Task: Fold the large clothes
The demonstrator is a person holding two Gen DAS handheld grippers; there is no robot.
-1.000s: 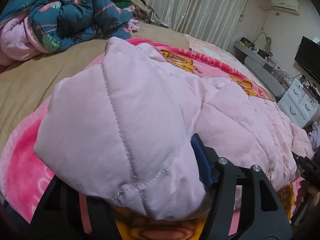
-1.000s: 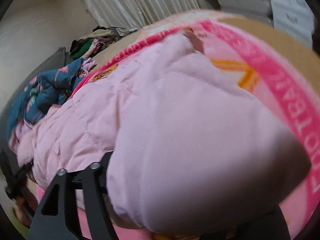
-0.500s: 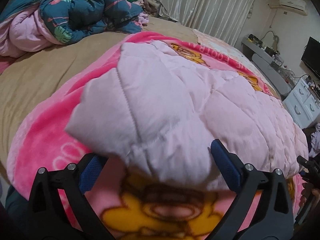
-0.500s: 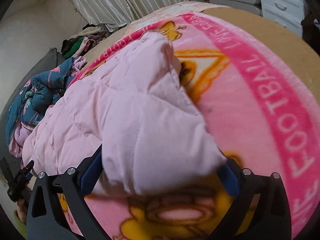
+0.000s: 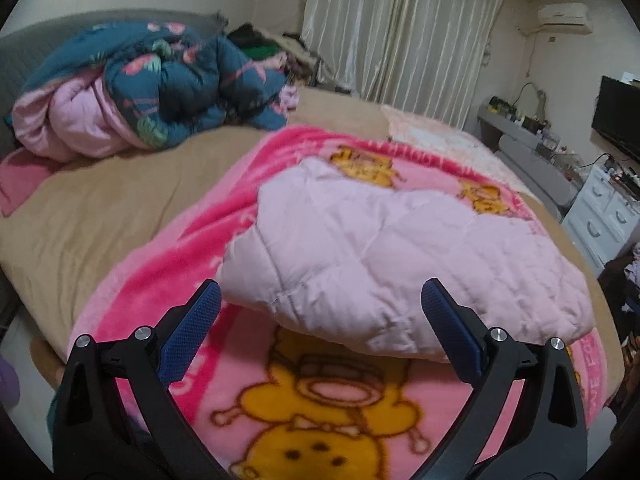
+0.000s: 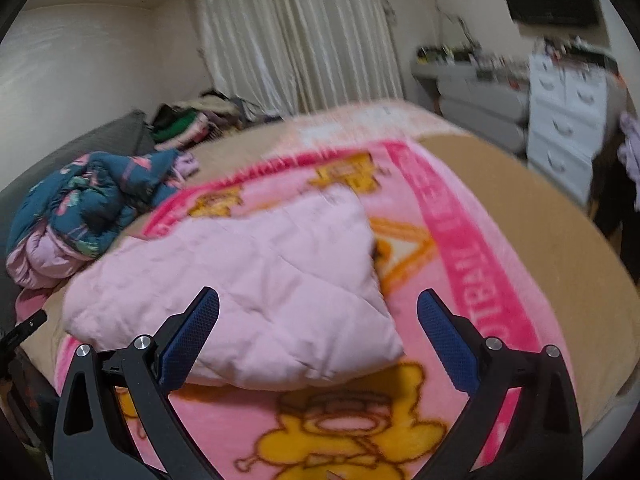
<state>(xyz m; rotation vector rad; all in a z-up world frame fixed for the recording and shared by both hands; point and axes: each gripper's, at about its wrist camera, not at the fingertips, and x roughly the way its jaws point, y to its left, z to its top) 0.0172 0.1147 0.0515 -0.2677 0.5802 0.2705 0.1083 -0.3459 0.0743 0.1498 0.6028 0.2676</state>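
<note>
A pale pink quilted garment (image 5: 384, 248) lies folded into a thick pad on a pink cartoon blanket (image 5: 320, 412) spread over the bed. My left gripper (image 5: 322, 300) hovers open just short of the garment's near left corner, with nothing between its blue pads. The same garment (image 6: 248, 288) shows in the right wrist view, and my right gripper (image 6: 318, 306) stands open before its near right corner, apart from the cloth. Both pairs of jaws are spread wide.
A bundled teal flowered quilt with pink lining (image 5: 152, 92) sits at the bed's far left. Piled clothes (image 6: 188, 120) lie by the pale curtains (image 5: 400, 32). White drawers (image 6: 568, 120), a grey desk and a TV (image 5: 620, 120) stand at the right. Tan bedsheet (image 5: 100, 208) surrounds the blanket.
Both grippers opened and let go of the pink garment's corners, then drew back and rose. The garment now rests flat on the blanket.
</note>
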